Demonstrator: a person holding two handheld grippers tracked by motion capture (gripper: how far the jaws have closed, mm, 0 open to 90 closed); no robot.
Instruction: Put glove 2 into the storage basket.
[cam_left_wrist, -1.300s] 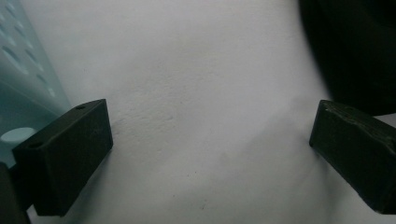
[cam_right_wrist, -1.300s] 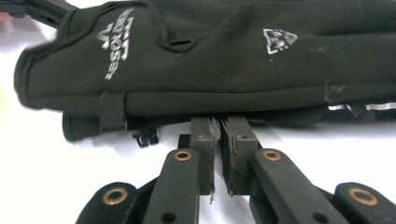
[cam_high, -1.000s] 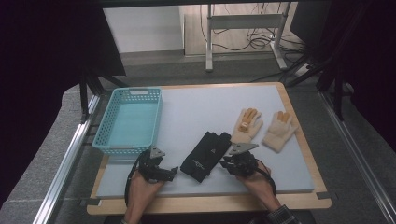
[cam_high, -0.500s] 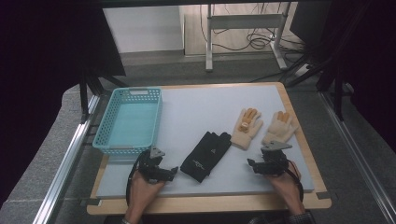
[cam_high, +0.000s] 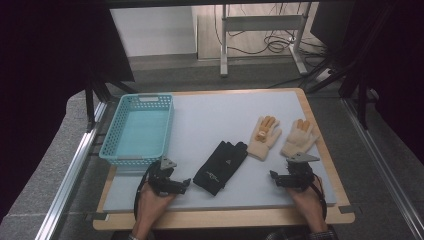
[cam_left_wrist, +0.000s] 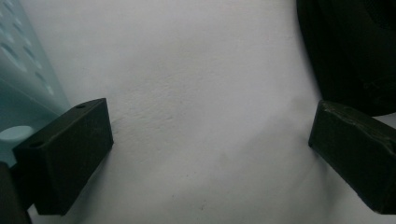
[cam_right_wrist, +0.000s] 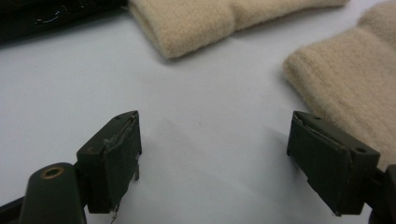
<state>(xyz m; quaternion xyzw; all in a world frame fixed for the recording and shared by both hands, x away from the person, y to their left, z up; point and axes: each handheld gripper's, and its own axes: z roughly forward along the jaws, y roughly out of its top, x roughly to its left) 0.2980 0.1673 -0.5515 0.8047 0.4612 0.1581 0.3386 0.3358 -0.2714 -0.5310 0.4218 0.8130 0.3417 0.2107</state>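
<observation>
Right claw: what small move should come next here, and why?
Probably a short push forward to the cuff of the nearer beige glove. The right claw has just been opening, with only bare mat between its jaws. That glove's cuff lies just ahead, beside one jaw, so easing forward and slightly toward it would bring the cuff between the jaws before closing.
</observation>
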